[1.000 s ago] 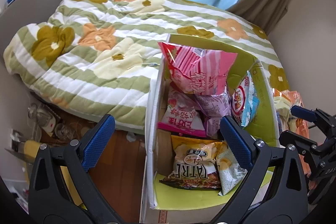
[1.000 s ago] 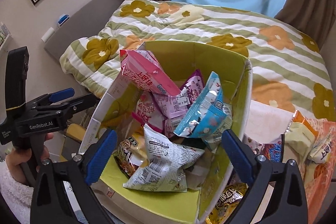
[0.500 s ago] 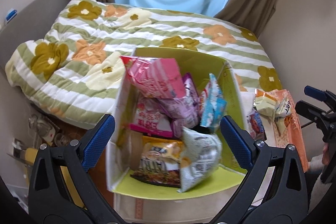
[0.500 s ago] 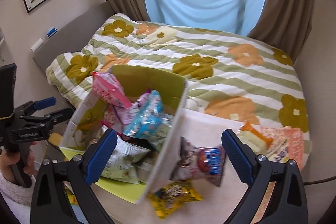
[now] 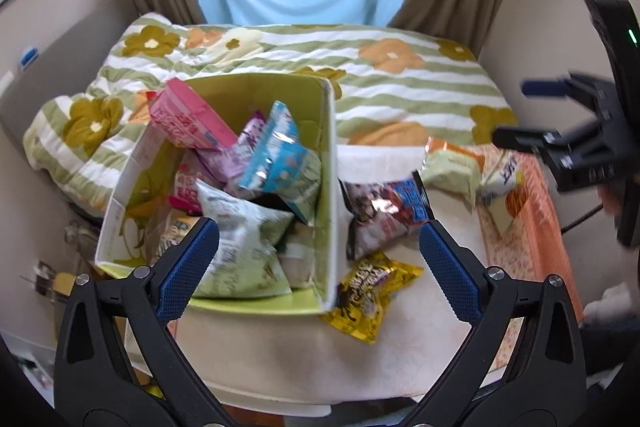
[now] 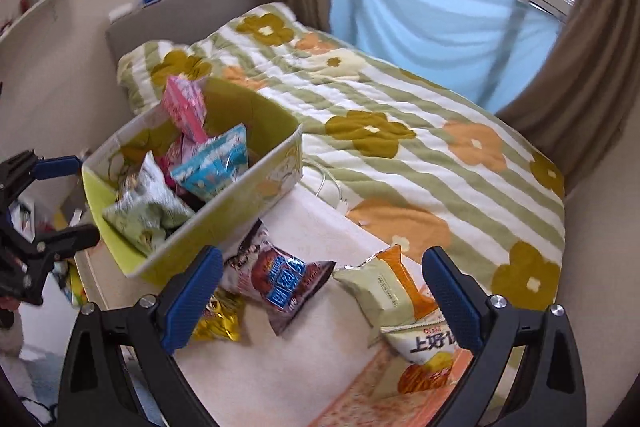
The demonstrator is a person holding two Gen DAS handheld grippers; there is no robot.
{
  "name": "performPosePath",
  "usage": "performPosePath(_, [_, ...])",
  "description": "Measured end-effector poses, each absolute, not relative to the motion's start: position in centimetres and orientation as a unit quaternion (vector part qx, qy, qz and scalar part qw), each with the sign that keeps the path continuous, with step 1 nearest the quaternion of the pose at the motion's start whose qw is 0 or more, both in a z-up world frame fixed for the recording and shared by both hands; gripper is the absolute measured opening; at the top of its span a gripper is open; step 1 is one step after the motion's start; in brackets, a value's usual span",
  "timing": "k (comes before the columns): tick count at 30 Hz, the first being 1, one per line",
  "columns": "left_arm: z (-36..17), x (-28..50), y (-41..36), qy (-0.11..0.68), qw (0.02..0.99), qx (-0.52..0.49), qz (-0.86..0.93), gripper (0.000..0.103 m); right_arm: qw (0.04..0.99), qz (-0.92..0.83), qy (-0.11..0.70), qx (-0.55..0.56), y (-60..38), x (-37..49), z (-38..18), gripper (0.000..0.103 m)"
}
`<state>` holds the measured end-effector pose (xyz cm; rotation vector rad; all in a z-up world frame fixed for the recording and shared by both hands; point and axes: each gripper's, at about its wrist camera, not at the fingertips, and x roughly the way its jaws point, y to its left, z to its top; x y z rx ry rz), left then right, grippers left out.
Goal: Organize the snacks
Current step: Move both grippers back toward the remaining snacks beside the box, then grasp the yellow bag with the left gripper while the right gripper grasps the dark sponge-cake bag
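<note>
The green box [image 5: 326, 163] stands at the left of the white surface [image 5: 304, 355], against the bed [image 5: 400, 83], and already holds most of the snacks: a pink packet [image 5: 188, 119], a blue packet [image 5: 276, 151] and a pale green bag [image 5: 240, 239] among them. Judging by this, the sorting is well along but not finished. Still outside, just right of the box, lie a dark red-and-blue bag [image 6: 280, 279] and a yellow bag [image 5: 368, 291]; farther right sit an orange-edged packet [image 6: 392, 287] and a white packet [image 6: 424, 343]. Left tongs [image 5: 318, 271] and right tongs [image 6: 322, 297] both stand wide and empty.
</note>
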<state>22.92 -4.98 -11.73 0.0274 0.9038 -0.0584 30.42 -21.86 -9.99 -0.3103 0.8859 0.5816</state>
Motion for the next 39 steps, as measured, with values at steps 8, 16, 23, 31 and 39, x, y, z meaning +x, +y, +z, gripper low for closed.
performPosePath(8, [-15.6,21.2,-11.5,0.464,0.878,0.112,-0.025,0.100,0.812,0.345,0.432,-0.187,-22.2,32.7,-13.5,0.099])
performPosePath(16, [-22.7,21.7,-14.9,0.504,0.845,0.171,-0.044,0.100,0.754,0.423,0.449,-0.227,-20.6,33.8,-18.9,0.099])
performPosePath(23, [-27.3,22.8,-15.7,0.539,0.825,0.163,-0.045,0.094,0.710,0.465,0.458,-0.265,-18.7,34.1,-22.5,0.099])
performPosePath(31, [-30.7,24.1,-16.4,0.561,0.810,0.166,-0.032,0.089,0.670,0.512,0.461,-0.276,-16.6,34.4,-24.7,0.099])
performPosePath(39, [-32.3,24.0,-17.9,0.555,0.805,0.207,-0.020,0.089,0.642,0.532,0.458,-0.309,-14.7,34.6,-26.0,0.099])
